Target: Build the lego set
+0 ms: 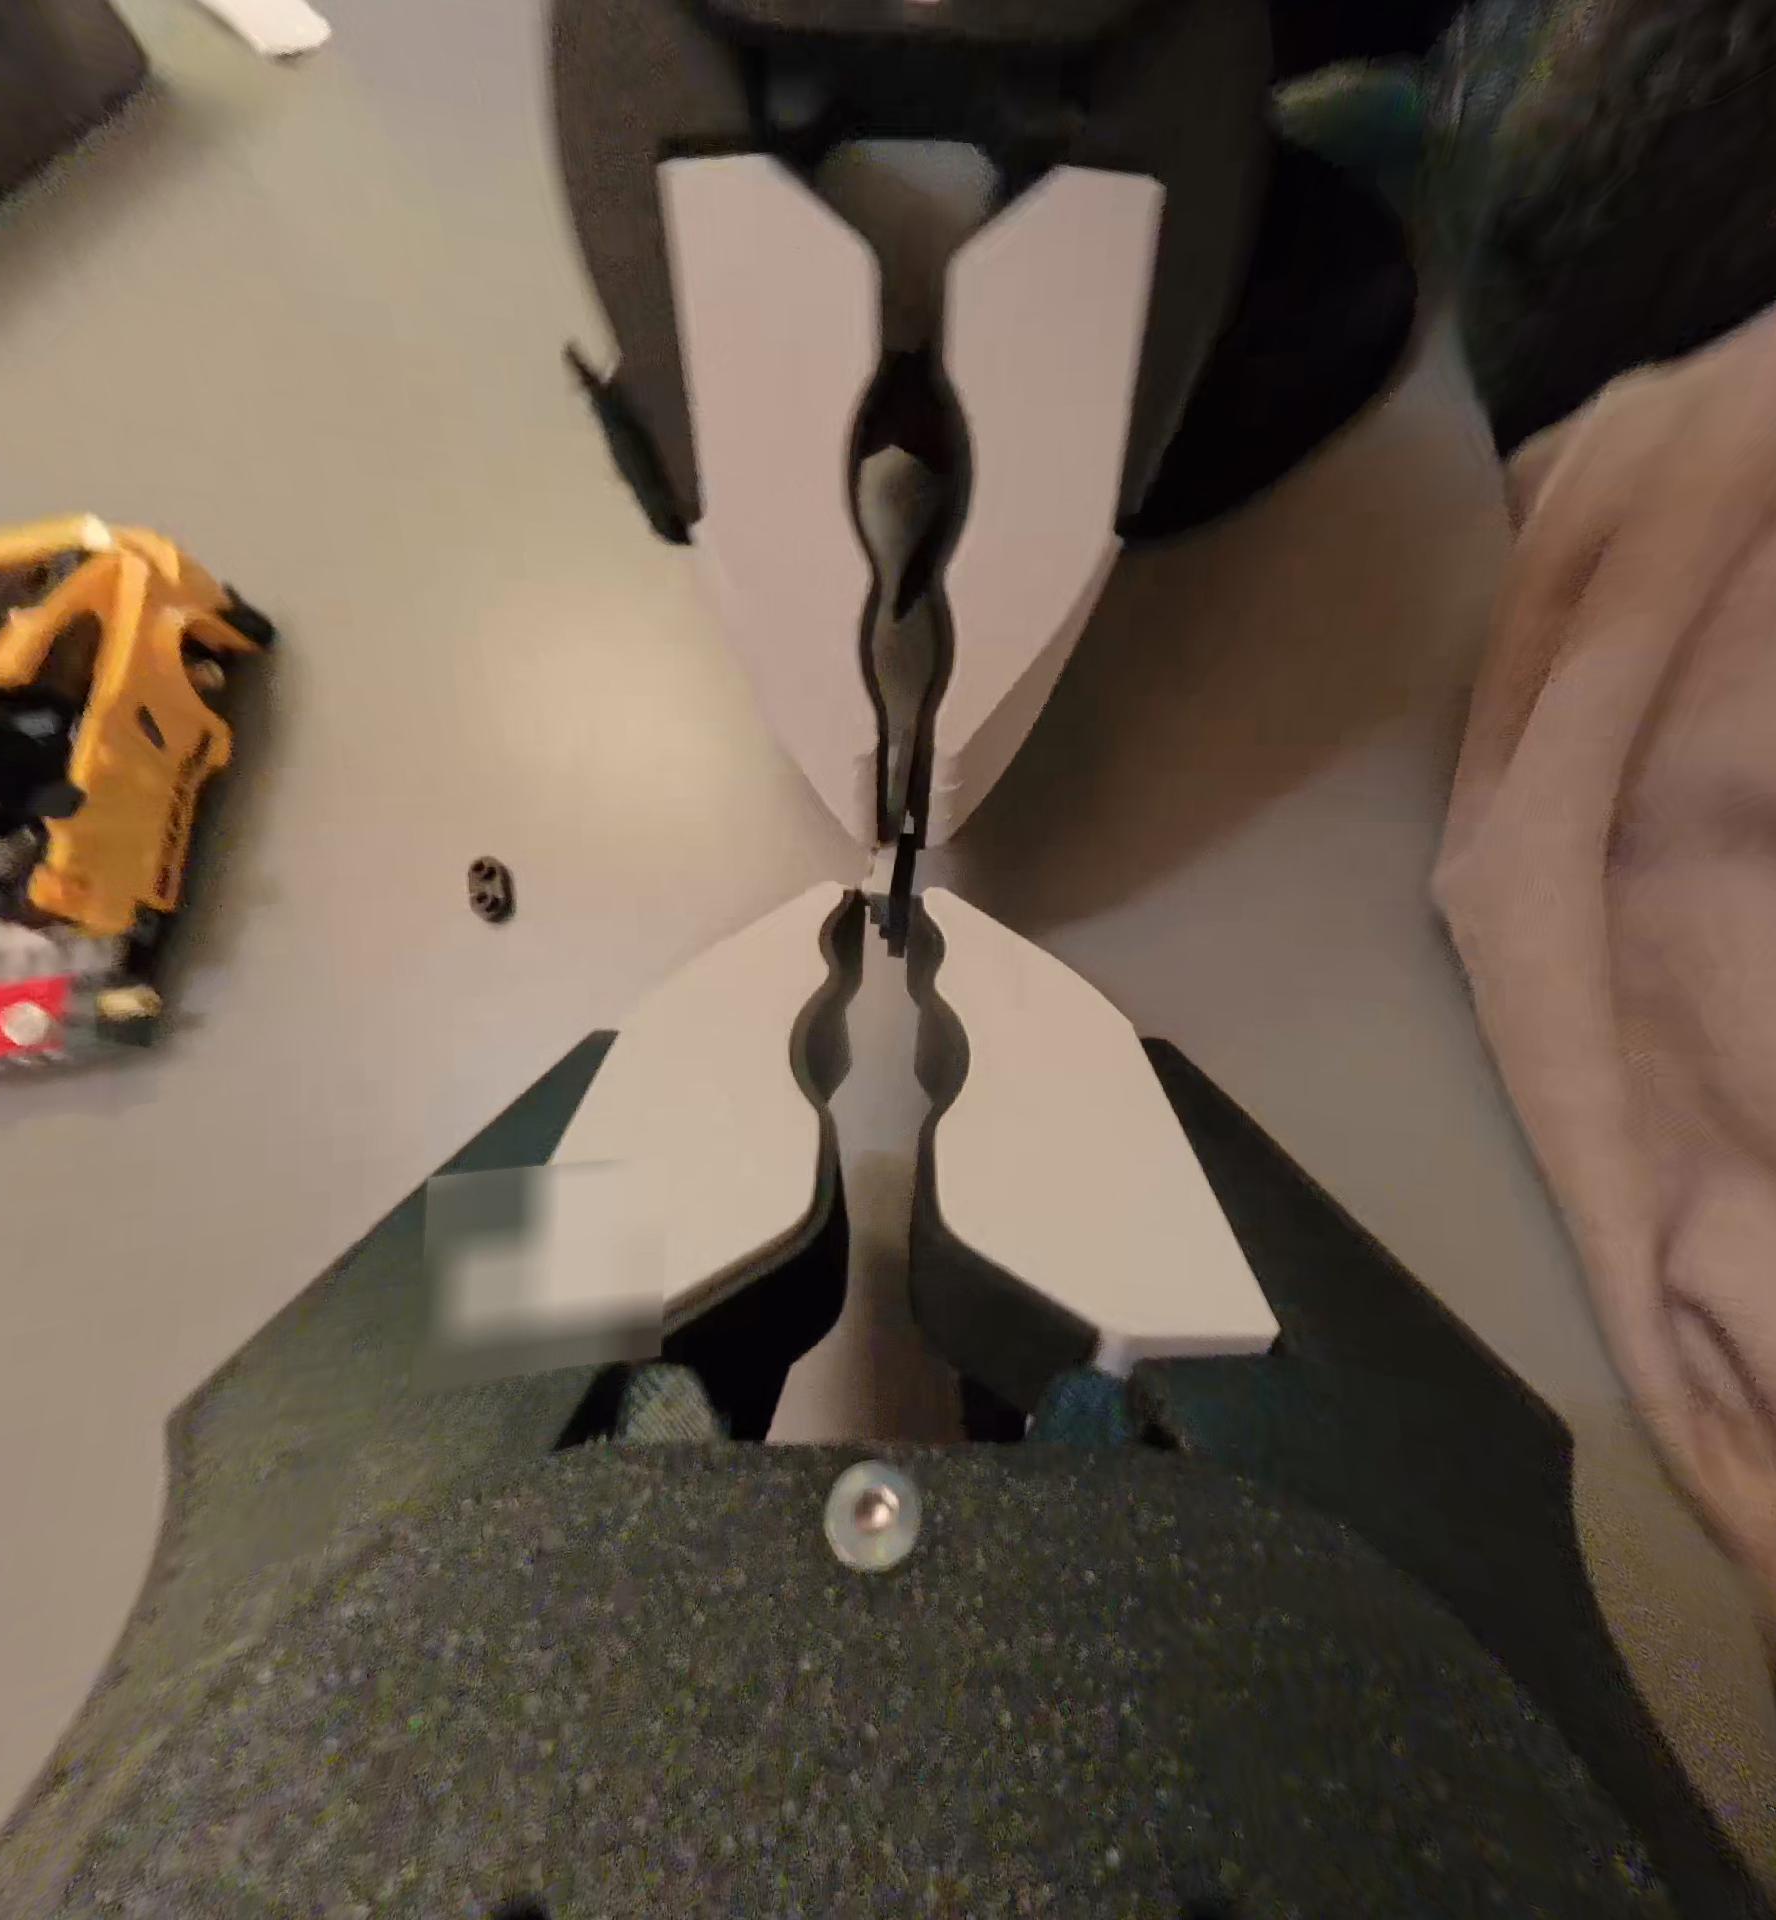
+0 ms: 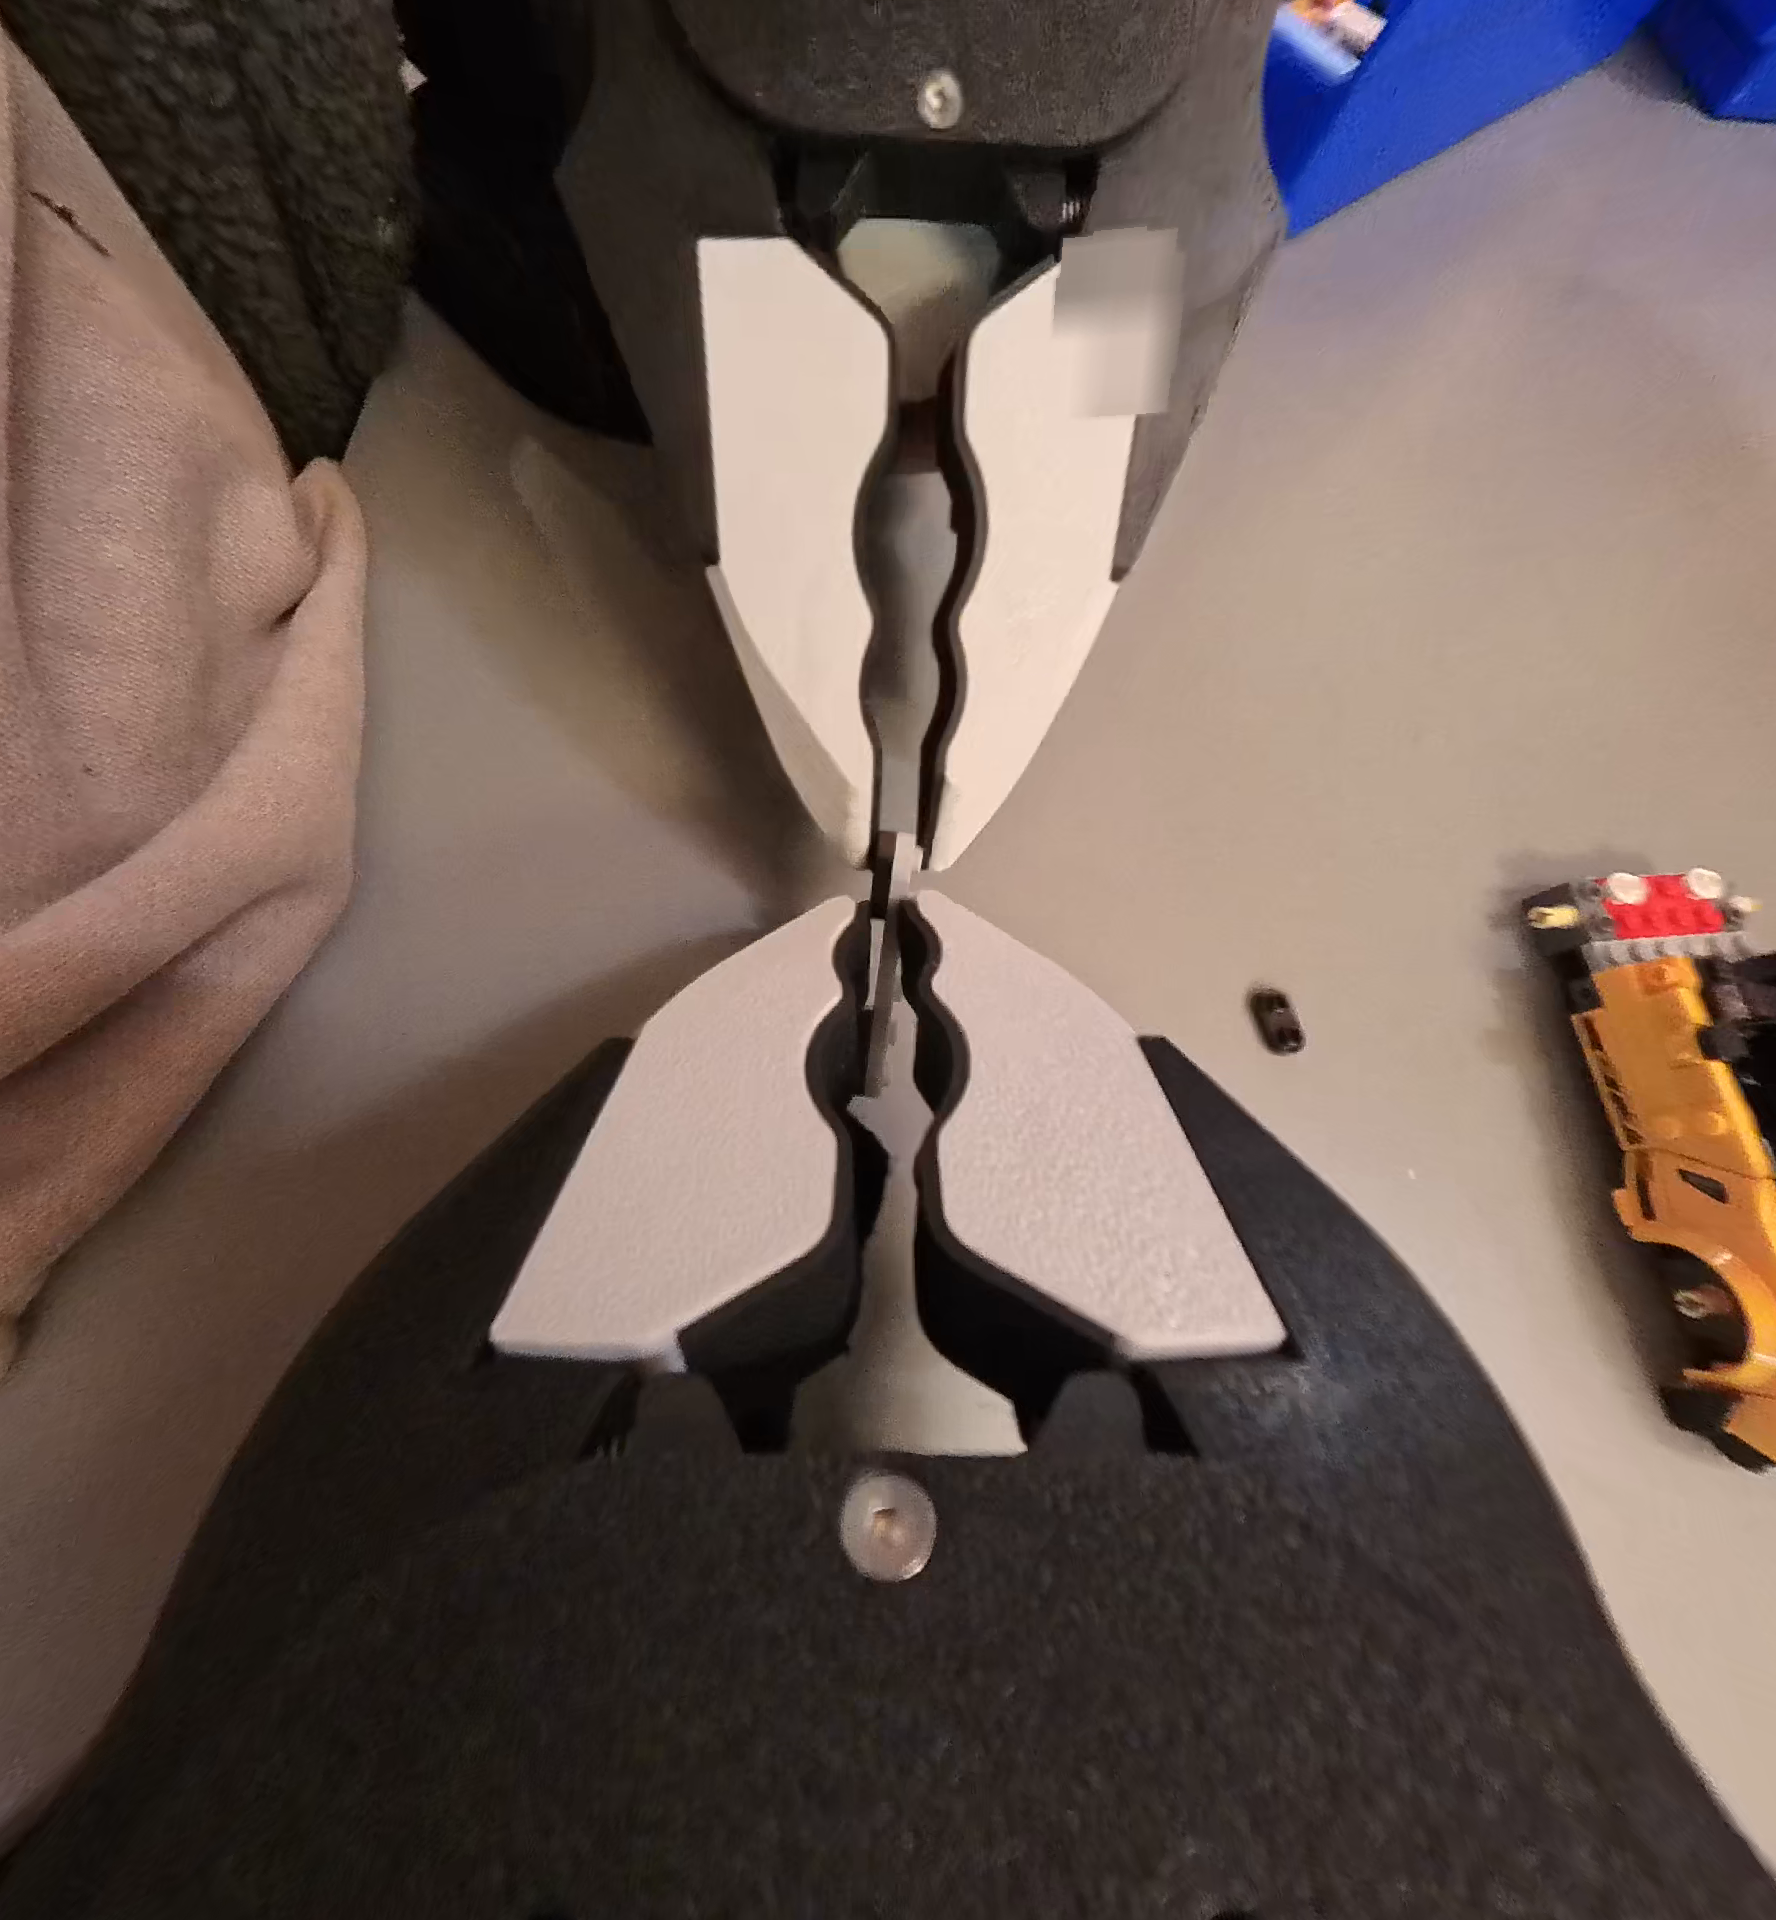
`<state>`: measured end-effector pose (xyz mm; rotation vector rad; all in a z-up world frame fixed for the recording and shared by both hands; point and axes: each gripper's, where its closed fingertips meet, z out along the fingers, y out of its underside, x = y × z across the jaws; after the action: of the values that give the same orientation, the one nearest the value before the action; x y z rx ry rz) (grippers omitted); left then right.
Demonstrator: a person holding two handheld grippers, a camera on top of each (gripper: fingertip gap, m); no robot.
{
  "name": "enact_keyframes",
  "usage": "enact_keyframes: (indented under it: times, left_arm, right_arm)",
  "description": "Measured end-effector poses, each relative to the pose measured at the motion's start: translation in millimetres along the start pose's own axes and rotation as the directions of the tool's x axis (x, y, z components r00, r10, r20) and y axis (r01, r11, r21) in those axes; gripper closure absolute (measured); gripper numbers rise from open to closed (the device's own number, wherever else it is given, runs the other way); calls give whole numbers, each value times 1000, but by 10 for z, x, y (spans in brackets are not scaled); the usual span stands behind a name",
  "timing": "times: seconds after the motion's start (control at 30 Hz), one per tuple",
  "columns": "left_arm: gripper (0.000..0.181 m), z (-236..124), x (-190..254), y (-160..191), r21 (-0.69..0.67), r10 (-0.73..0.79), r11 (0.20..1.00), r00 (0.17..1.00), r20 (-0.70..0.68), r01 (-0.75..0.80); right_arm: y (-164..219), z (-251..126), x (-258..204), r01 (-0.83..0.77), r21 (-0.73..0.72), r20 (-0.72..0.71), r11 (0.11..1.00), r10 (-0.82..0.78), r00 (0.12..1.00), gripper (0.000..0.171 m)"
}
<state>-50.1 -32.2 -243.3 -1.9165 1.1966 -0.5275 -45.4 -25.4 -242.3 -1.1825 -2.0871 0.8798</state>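
Left wrist view
Left gripper [image 1: 879, 914]: lower centre of the frame, jaws nearly together, pinching the end of a thin black piece [image 1: 903, 883] at the very tips.
Right gripper [image 1: 899, 821]: upper centre, pointing straight at the left one, tips almost touching it; its jaws are clamped on the same small part or one joined to it. Blur prevents telling which.
Reason for the hold: tip to tip in the air above the table [image 1: 396, 416], most likely so two small parts can be pressed together before they go on the model.
Car model [image 1: 73, 790]: left edge, orange and black with a red plate, resting on the table, well apart from both grippers.
Loose black link [image 1: 492, 888]: on the table between the model and the grippers, probably kept for a later step.
Beige cloth [image 1: 1653, 935]: right edge.

Right wrist view
Right gripper [image 2: 889, 935]: lower centre, jaws closed on a flat grey piece [image 2: 886, 987] held upright.
Left gripper [image 2: 899, 847]: upper centre, facing it, jaws closed at the tips.
Car model [image 2: 1715, 1143]: right edge, untouched.
Loose black link [image 2: 1277, 1020]: just left of the model.
Blue bin [image 2: 1486, 114]: upper right.
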Motion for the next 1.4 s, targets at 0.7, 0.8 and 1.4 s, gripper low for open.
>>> enact_keyframes:
  times: [0.7,0.8,1.4]
  left_arm:
    - [155,-136,-250,-80,83,-519,824,806,-286,560]
    - [152,-58,-267,38,41,-296,952,947,-125,303]
    - [178,3,-432,289,-79,-92,993,996,17,93]
  right_arm:
    - [104,-162,198,-118,-34,-37,992,116,993,155]
    - [161,-121,176,-212,-67,34,975,214,976,155]
    - [276,-72,637,-122,-197,41,973,132,990,154]
